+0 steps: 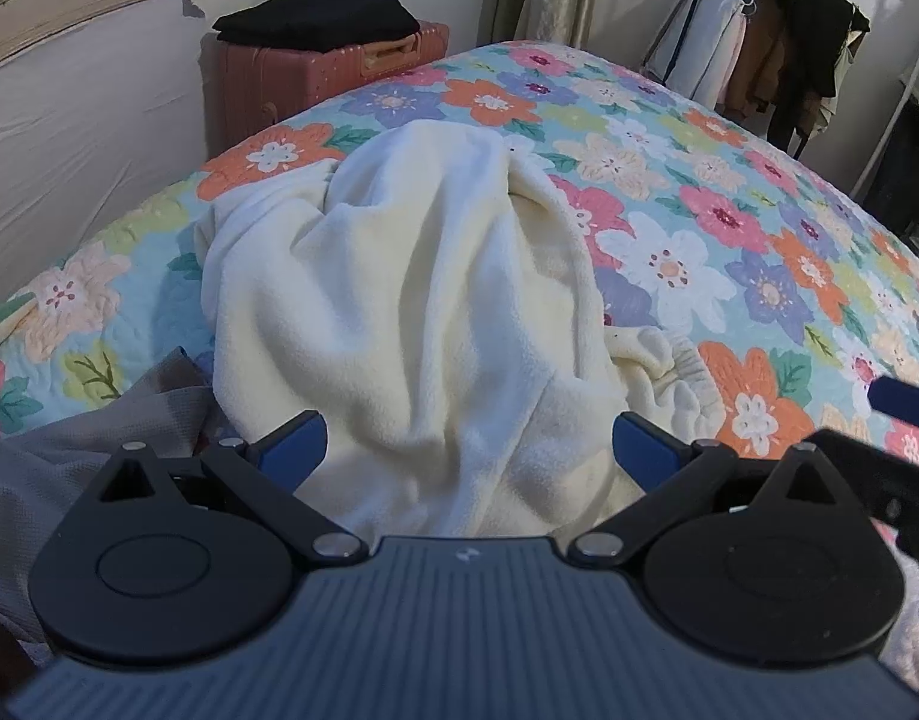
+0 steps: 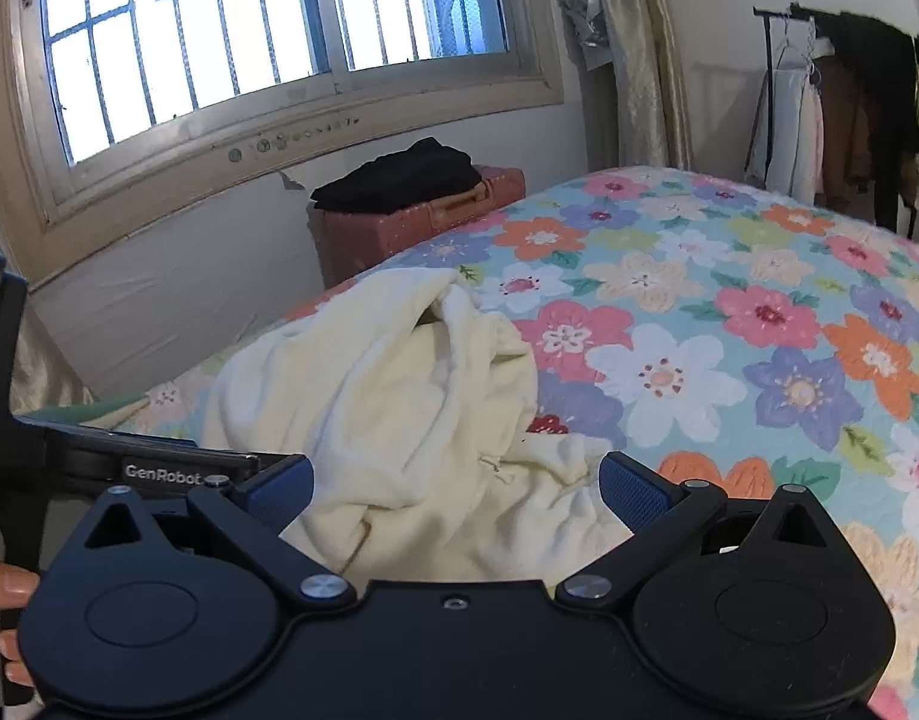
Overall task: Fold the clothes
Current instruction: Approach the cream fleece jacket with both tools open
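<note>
A crumpled cream fleece garment lies on the floral bedspread, with an elastic cuff at its right. My left gripper is open, its blue pads wide apart, just above the garment's near edge. In the right wrist view the same garment lies ahead and my right gripper is open over its near part, holding nothing. The left gripper's body shows at the left of that view.
A grey garment lies at the bed's near left. A pink suitcase with folded black clothes stands beside the bed under the window. A clothes rack stands at the far right.
</note>
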